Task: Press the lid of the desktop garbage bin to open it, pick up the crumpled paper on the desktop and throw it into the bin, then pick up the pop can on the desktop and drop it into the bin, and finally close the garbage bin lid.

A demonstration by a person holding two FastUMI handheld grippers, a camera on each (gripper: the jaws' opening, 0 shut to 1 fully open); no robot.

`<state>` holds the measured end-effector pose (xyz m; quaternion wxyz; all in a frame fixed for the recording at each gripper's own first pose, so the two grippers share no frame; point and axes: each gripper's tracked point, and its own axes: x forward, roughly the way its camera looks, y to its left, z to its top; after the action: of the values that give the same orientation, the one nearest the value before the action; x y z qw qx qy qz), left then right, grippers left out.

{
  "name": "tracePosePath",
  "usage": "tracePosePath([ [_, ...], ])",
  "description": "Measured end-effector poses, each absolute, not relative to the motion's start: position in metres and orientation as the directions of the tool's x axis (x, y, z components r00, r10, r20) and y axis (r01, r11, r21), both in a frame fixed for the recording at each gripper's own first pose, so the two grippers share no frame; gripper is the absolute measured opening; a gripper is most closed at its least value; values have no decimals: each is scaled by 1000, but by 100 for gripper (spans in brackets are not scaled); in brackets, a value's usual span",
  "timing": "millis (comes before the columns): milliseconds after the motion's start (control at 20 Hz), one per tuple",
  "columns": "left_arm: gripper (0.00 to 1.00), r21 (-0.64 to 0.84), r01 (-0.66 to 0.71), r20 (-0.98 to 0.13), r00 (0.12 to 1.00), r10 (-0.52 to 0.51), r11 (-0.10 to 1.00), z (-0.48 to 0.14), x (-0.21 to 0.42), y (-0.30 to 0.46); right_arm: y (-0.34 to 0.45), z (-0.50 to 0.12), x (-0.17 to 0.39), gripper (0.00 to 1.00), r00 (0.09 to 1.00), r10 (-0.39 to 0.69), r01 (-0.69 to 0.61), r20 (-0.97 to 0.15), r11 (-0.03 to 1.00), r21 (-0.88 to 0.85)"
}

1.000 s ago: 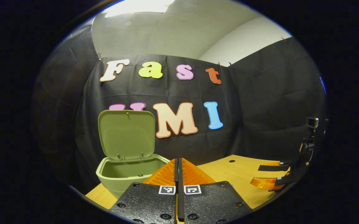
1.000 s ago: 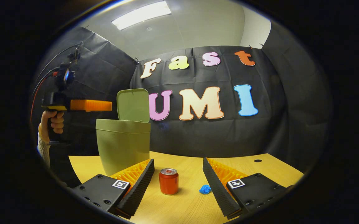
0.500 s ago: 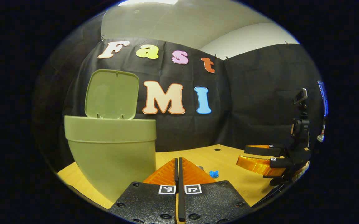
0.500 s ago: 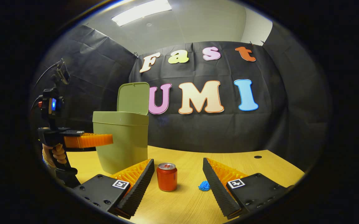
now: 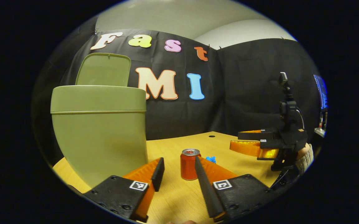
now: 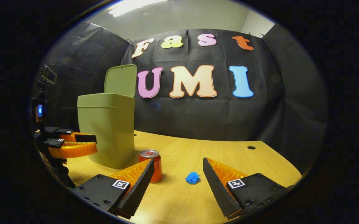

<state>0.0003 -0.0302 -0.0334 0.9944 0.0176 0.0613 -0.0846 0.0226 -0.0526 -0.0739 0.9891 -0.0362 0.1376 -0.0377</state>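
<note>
Olive-green plastic desktop garbage bin (image 6: 106, 130) stands on the yellow wooden desktop (image 6: 229, 161) with its hinged lid (image 6: 120, 80) raised upright behind the rim, so the mouth is open. In the left gripper view the same bin (image 5: 100, 133) rises close on the left, with the lid (image 5: 103, 69) standing behind its rim.

Left gripper (image 5: 179, 172) sits low over the desktop with its jaws parted a moderate way and nothing between them; the bin is just beside its left finger. In the right gripper view this gripper (image 6: 84, 143) shows far off at the left edge, beside the bin, its fingers apart.

Right gripper (image 6: 177, 169) is also low over the desktop, jaws spread wide and holding nothing. In the left gripper view it (image 5: 244, 140) shows off to the right, held by a hand in a knit sleeve (image 5: 304, 154).

Red pop can (image 6: 150, 165) stands upright on the desktop, near the bin's base and partly behind the right gripper's left finger. In the left gripper view the can (image 5: 189, 163) stands ahead of the gap between the fingers, close to the right finger's tip.

Small blue crumpled paper (image 6: 192, 177) lies on the desktop to the right of the can, ahead of the right gripper's open gap, touching neither finger. In the left gripper view it (image 5: 211, 159) peeks out just past the can.
</note>
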Motion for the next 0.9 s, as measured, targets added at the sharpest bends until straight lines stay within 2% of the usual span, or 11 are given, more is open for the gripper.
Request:
tracePosePath([
  [50, 85, 21, 172, -120, 978, -169, 985, -34, 0, -30, -57, -79, 26, 98, 950, -83, 58, -299, 994, -93],
  [100, 84, 20, 173, -118, 978, -169, 985, -32, -1, -30, -60, -83, 30, 98, 942, -77, 46, -327, 994, -101],
  [150, 95, 27, 168, -124, 979, -164, 985, -35, 0, -29, -61, -87, 35, 98, 935, -60, 25, -350, 994, -104],
  [400, 94, 59, 145, -91, 986, -139, 988, -25, 0, -21, -81, -128, 64, 99, 867, -15, -1, -498, 1000, -31],
  [600, 94, 56, 143, -99, 986, -137, 988, -28, 1, -18, -106, -171, 89, 99, 775, -41, 15, -631, 999, -48],
  [900, 94, 58, 120, -105, 988, -113, 991, -30, 4, -8, -100, -213, 105, 99, 697, -13, -4, -717, 1000, -23],
])
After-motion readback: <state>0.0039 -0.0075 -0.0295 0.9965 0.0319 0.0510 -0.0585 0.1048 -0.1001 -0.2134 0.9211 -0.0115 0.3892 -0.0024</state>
